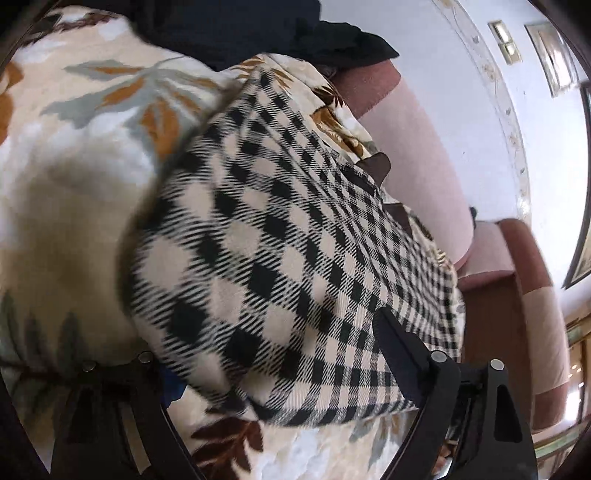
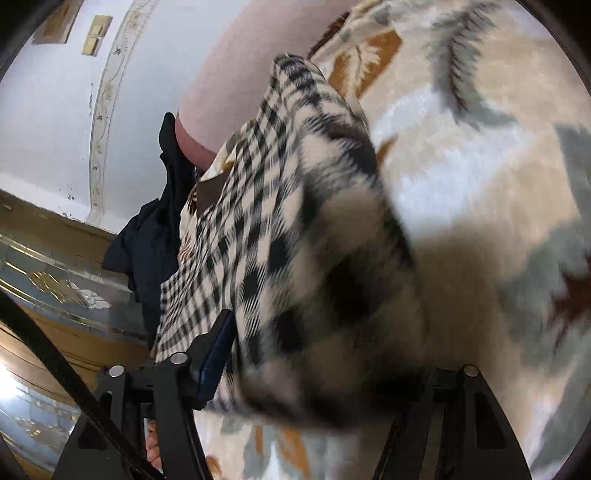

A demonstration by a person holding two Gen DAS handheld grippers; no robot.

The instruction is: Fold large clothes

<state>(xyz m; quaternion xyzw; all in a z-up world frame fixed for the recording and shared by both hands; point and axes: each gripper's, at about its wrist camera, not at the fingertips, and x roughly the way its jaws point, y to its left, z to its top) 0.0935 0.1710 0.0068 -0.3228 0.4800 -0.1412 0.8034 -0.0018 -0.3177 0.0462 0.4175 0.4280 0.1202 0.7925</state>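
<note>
A black-and-cream checked garment (image 1: pixel 273 236) lies on a leaf-patterned blanket (image 1: pixel 74 155). In the left wrist view it drapes between my left gripper (image 1: pixel 273 354) fingers; the right finger (image 1: pixel 402 343) presses on the cloth and the left finger is hidden beneath it. In the right wrist view the same checked garment (image 2: pixel 295 229) bunches between my right gripper (image 2: pixel 332 354) fingers, with the left finger's blue pad (image 2: pixel 218 343) against its edge. The view is blurred with motion.
A dark garment (image 1: pixel 236 29) lies at the blanket's far side, also in the right wrist view (image 2: pixel 155 236). A pink and brown sofa back (image 1: pixel 417 155) and armrest (image 1: pixel 495 251) stand behind. A white wall (image 2: pixel 55 122) and tiled floor (image 2: pixel 55 280) lie beyond.
</note>
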